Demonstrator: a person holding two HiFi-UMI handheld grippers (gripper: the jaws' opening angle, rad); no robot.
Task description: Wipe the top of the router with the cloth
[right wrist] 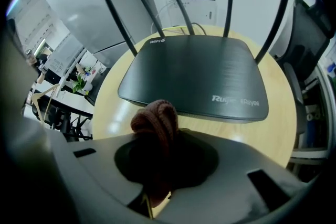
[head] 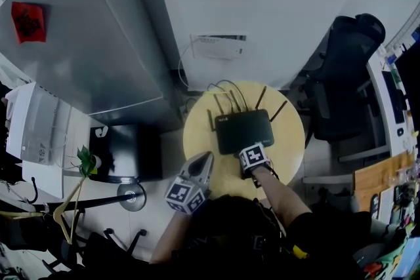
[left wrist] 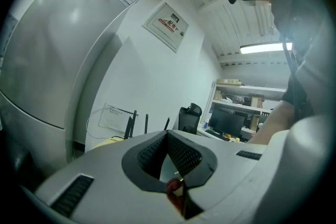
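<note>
Cloth (right wrist: 155, 123) is clamped, bunched, in right gripper (right wrist: 157, 160) and held at the near edge of router (right wrist: 194, 76) on table (right wrist: 102, 113), presumably to start wiping. Left gripper (left wrist: 170, 157) is held aside, jaws together, empty.

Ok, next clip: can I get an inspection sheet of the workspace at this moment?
Surface: round pale wooden table, top looks clean.
Job's things: black router lies flat at the table's centre, antennas raised; brown knitted cloth is bunched just before its near edge, contact unclear.
Clutter: nothing seen on the table.
Grippers: right hand-held gripper is shut on the cloth; left hand-held gripper is shut, nothing between its jaws, at the table's left edge.
Cables: leads loop from behind the router toward a white wall box.
Surroundings: grey fridge to the left, black office chair to the right.
</note>
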